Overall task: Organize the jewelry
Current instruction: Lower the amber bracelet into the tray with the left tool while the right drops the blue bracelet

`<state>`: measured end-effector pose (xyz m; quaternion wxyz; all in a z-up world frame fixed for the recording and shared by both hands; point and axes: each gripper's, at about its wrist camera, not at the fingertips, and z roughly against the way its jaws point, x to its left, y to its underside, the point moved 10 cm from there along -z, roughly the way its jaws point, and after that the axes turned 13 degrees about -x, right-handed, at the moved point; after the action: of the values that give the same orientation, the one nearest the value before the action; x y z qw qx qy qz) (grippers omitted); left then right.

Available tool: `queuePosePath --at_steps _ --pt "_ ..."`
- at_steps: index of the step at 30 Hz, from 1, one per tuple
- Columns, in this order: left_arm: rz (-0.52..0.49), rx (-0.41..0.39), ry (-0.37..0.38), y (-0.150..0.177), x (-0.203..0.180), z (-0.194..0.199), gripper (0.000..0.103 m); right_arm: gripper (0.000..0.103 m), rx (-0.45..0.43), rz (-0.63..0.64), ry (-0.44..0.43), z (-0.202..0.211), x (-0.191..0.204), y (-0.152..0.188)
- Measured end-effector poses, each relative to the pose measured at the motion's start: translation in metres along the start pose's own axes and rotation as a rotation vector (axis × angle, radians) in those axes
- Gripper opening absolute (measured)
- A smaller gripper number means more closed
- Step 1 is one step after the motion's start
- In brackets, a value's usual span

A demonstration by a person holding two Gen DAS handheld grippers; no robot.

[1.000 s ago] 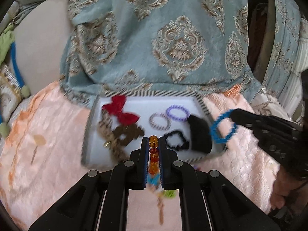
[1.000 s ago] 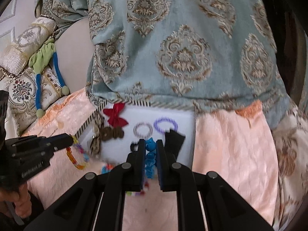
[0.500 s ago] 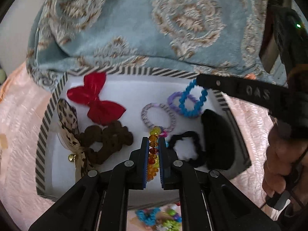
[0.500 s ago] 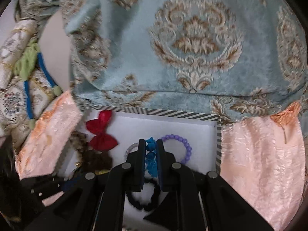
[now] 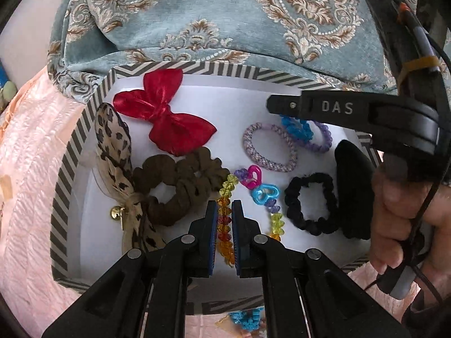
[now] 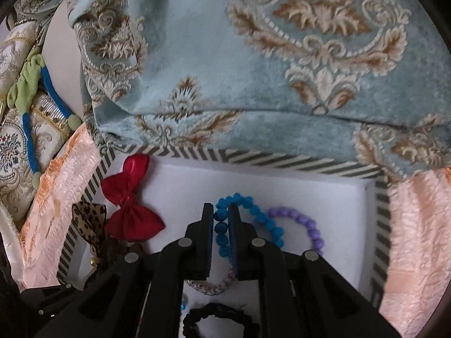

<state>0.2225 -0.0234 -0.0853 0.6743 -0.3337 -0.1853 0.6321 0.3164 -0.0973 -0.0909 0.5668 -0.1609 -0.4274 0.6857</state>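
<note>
My left gripper point(image 5: 224, 219) is clenched on the multicoloured faceted-bead bracelet with plastic hearts point(image 5: 255, 186), low centre, over the striped-rim white box point(image 5: 84, 129); my right gripper point(image 6: 220, 226) pinches the blue beaded bracelet point(image 6: 255, 211) beside the purple beaded bracelet point(image 6: 304, 225); both seem light, floppy, slippery, so grip across beads.

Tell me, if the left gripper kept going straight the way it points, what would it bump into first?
Probably the box's white floor. The left gripper points down into the box, shut on the bead bracelet. The brown scrunchie lies just to its left and the heart beads to its right, so depth is uncertain.
</note>
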Motion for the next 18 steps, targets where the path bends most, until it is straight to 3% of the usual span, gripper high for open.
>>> queuePosePath --at_steps 9,18 --pt "0.023 -0.015 -0.023 -0.002 0.006 0.007 0.002 0.021 -0.055 -0.051 -0.041 0.019 -0.003 -0.008" --pt "0.054 -0.120 -0.025 -0.020 0.024 0.052 0.006 0.021 -0.076 0.018 0.022 0.064 0.000 0.008"
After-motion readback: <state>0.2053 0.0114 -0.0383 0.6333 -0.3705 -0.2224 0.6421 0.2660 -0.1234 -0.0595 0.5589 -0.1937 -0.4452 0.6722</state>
